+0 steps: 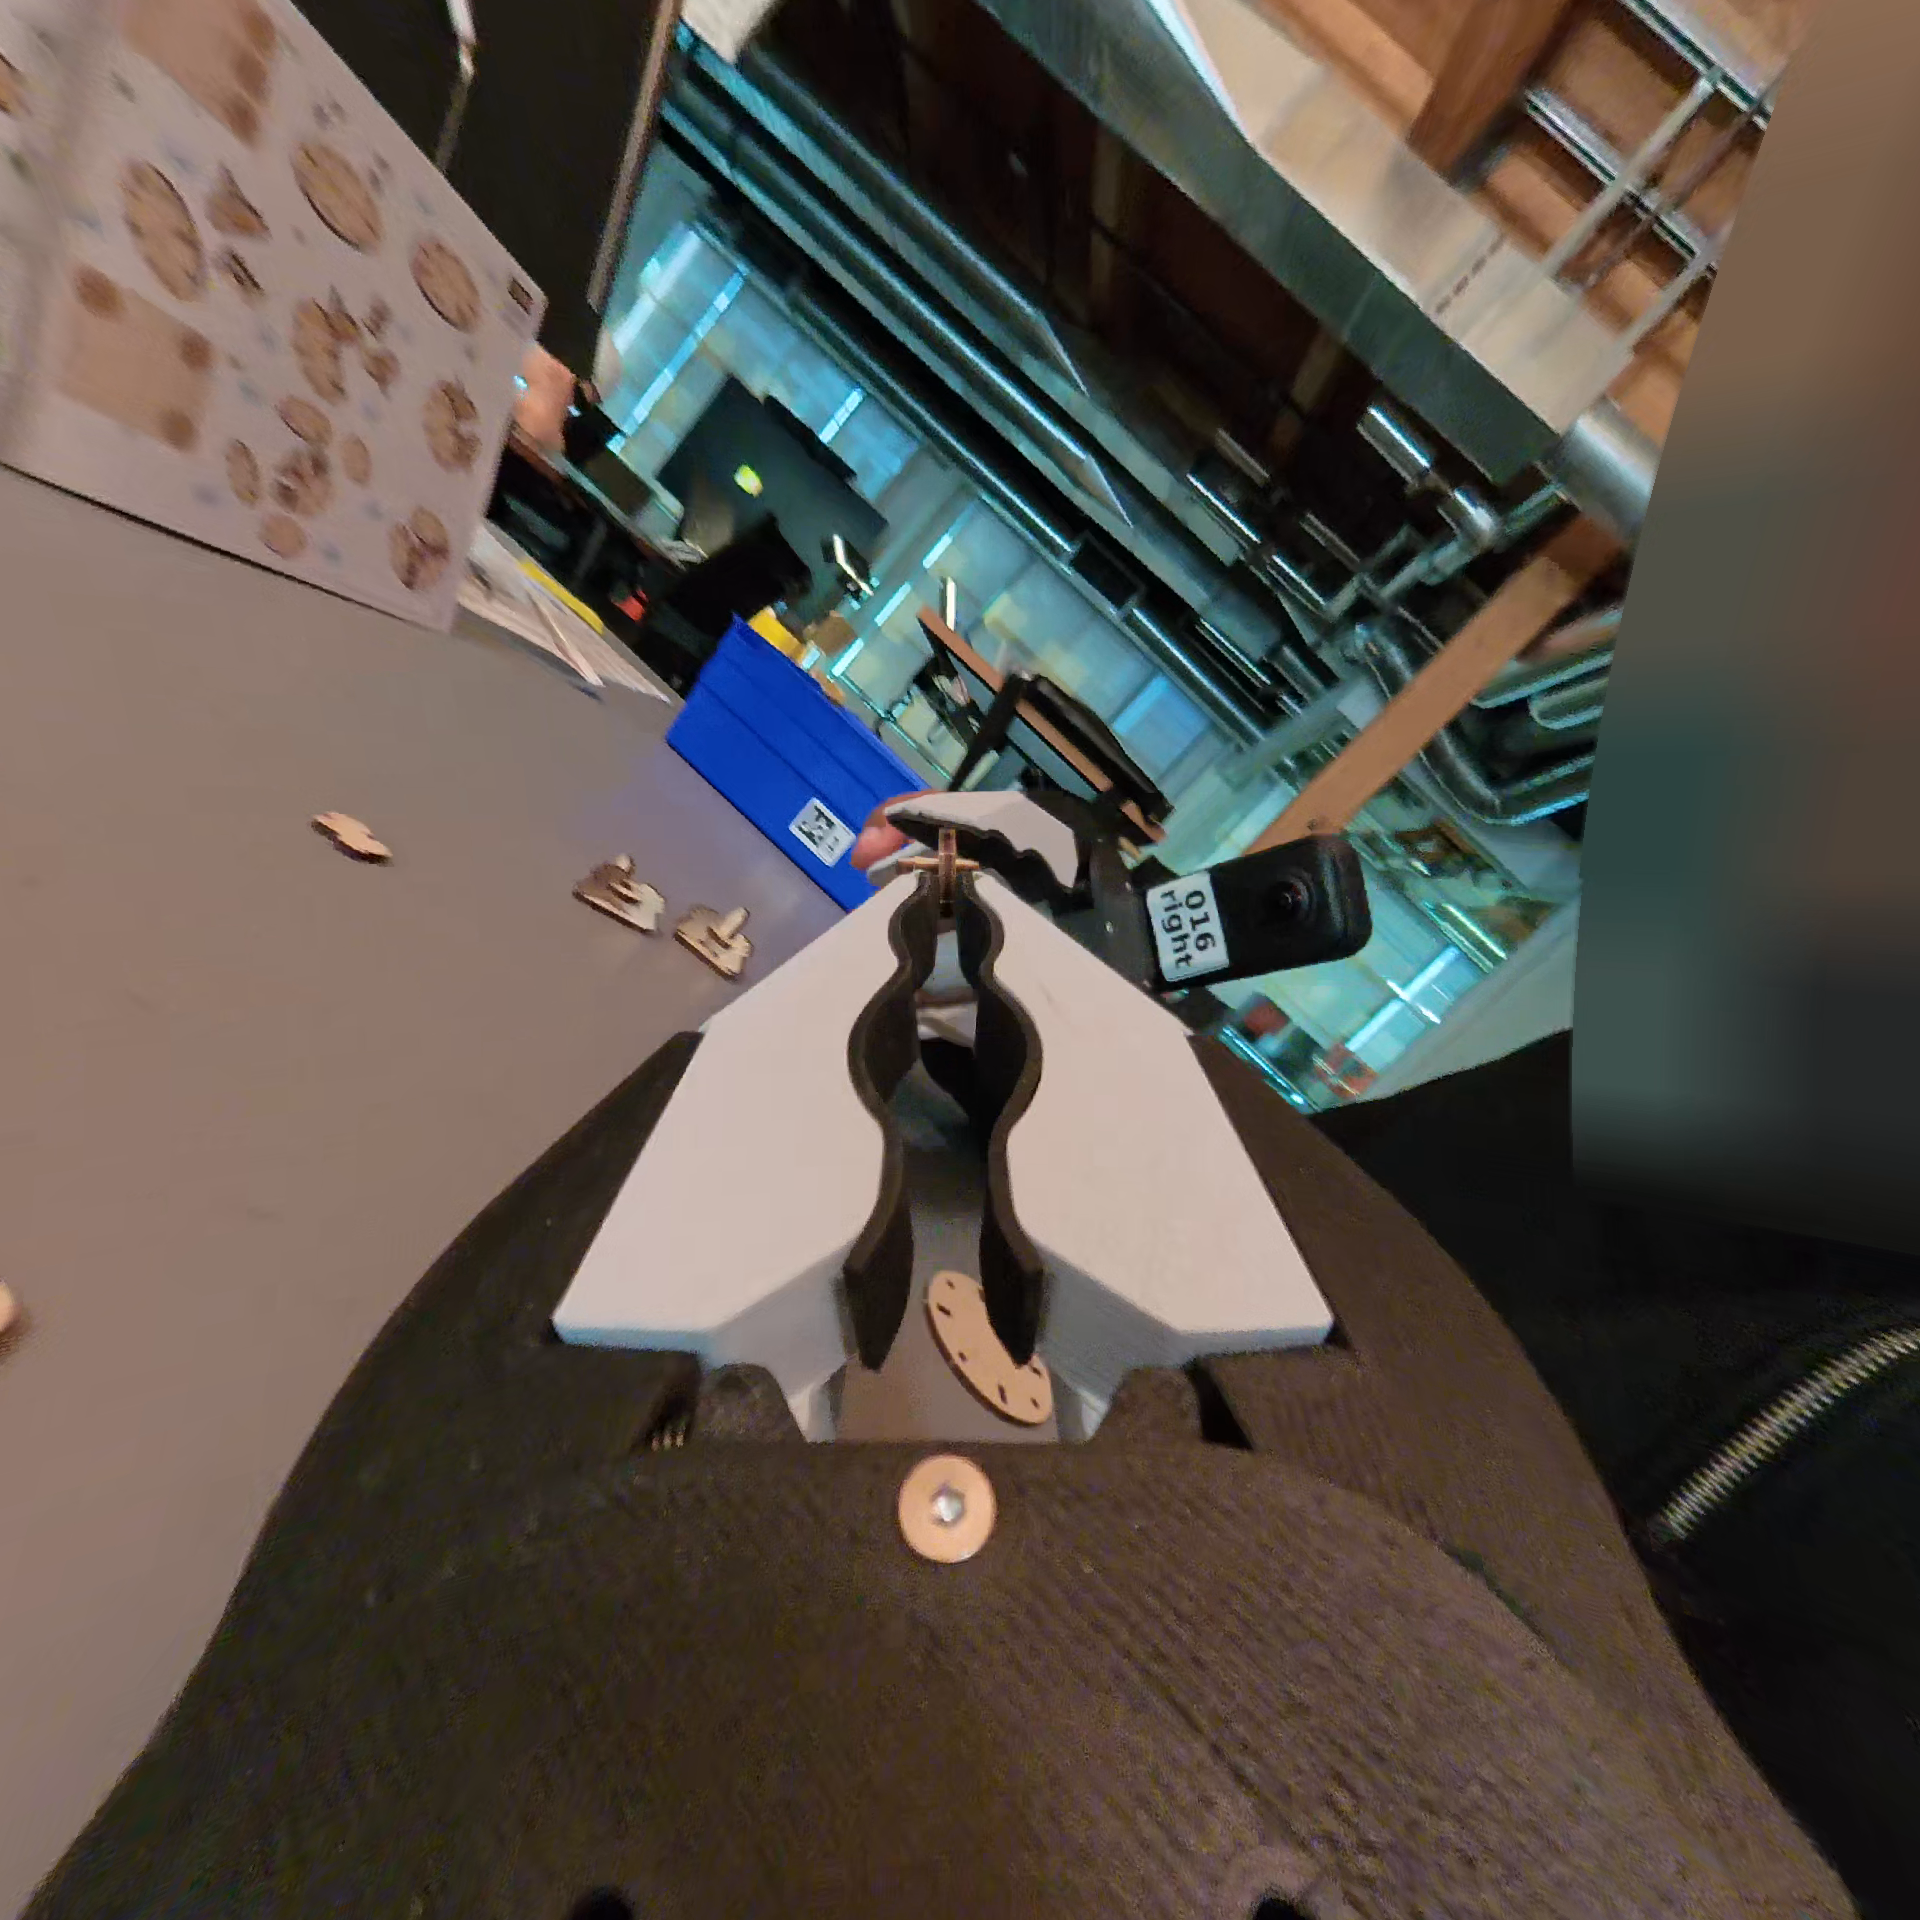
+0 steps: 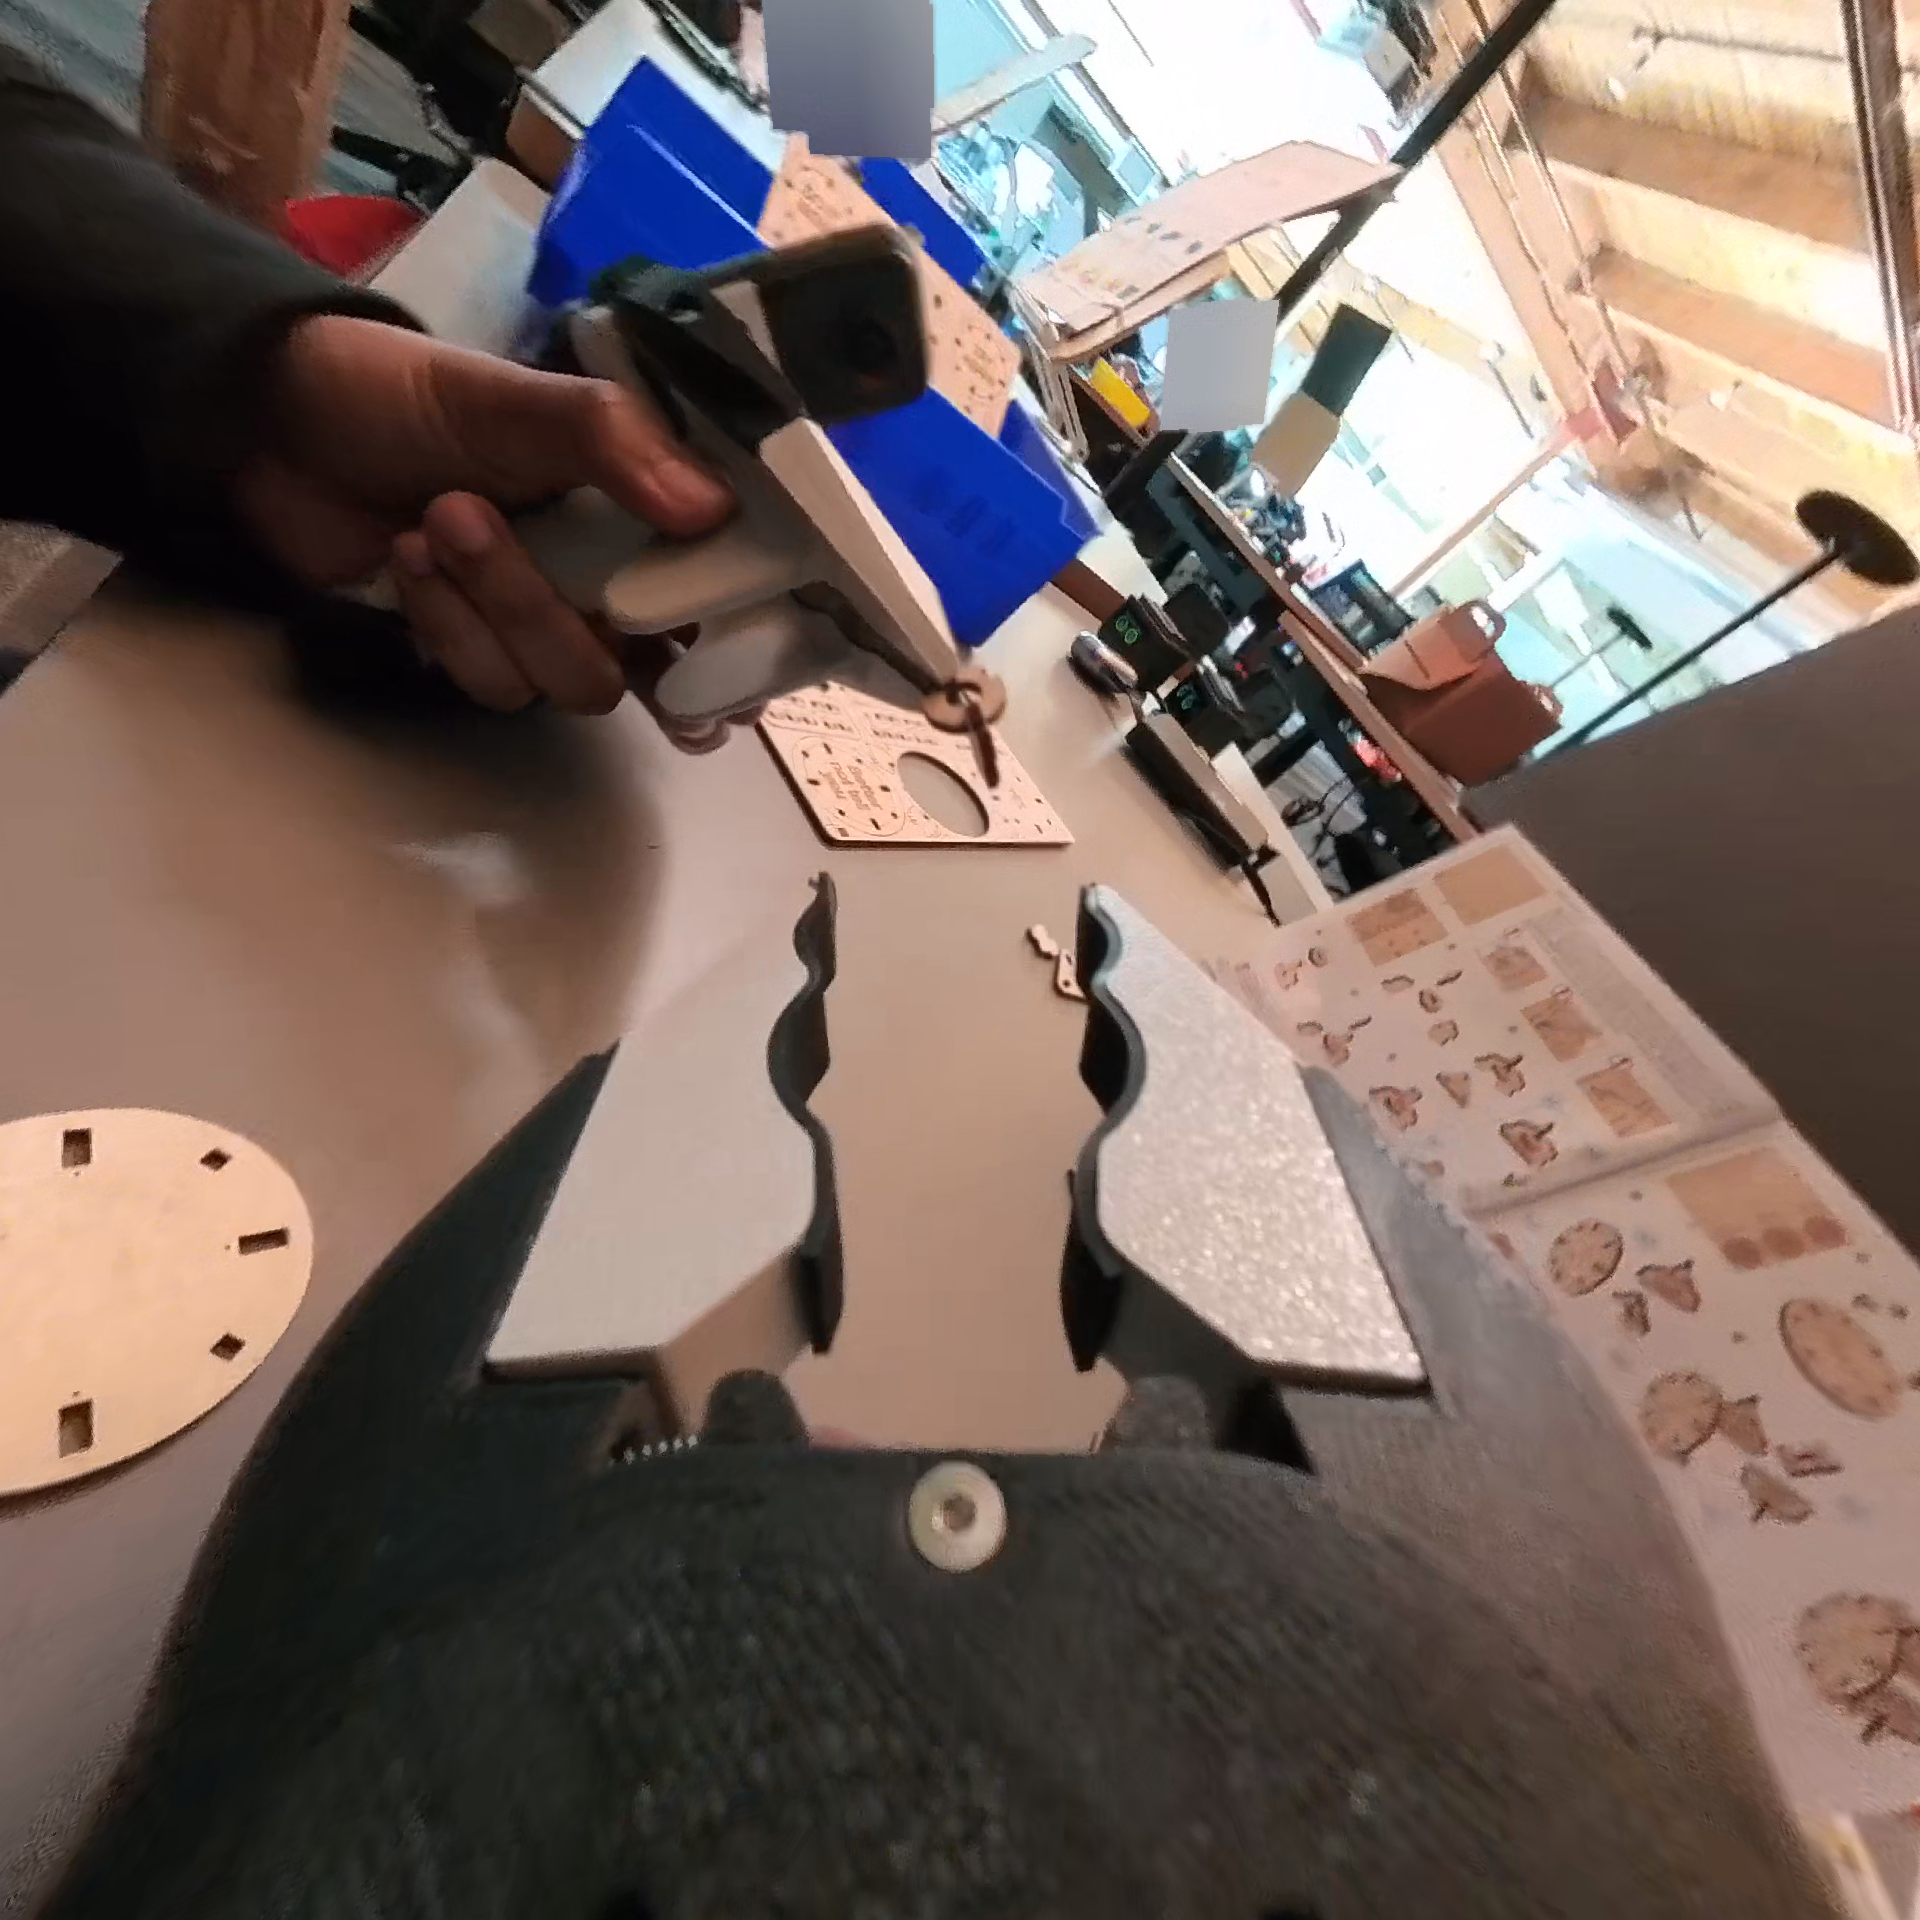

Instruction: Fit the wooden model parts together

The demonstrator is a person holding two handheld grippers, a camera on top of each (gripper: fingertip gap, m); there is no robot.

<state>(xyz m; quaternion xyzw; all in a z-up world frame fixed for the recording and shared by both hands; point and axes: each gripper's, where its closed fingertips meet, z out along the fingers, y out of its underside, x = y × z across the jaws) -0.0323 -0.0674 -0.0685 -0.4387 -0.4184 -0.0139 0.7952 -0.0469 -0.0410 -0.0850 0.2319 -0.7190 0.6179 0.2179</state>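
Observation:
My left gripper [image 1: 943, 896] is shut on a small wooden part [image 1: 943, 868], a thin piece with a short cross piece through it, pinched at the fingertips. In the right wrist view a hand holds this gripper [image 2: 940, 665] above the table, and the part [image 2: 971, 698] looks like a small disc with a dark stick hanging from it. My right gripper [image 2: 956, 925] is open wide with only bare table between its fingers. Its fingers [image 1: 982, 844] show just beyond the held part in the left wrist view. Two tiny wooden pieces [image 2: 1060, 961] lie by its right fingertip.
A slotted wooden disc [image 2: 135, 1299] lies on the grey table [image 2: 416, 935] at the left. A wooden sheet with an oval hole [image 2: 914, 790] lies under the left gripper. A printed sheet [image 2: 1558, 1143], blue bins [image 2: 935, 488] and loose wooden pieces [image 1: 621, 894] are around.

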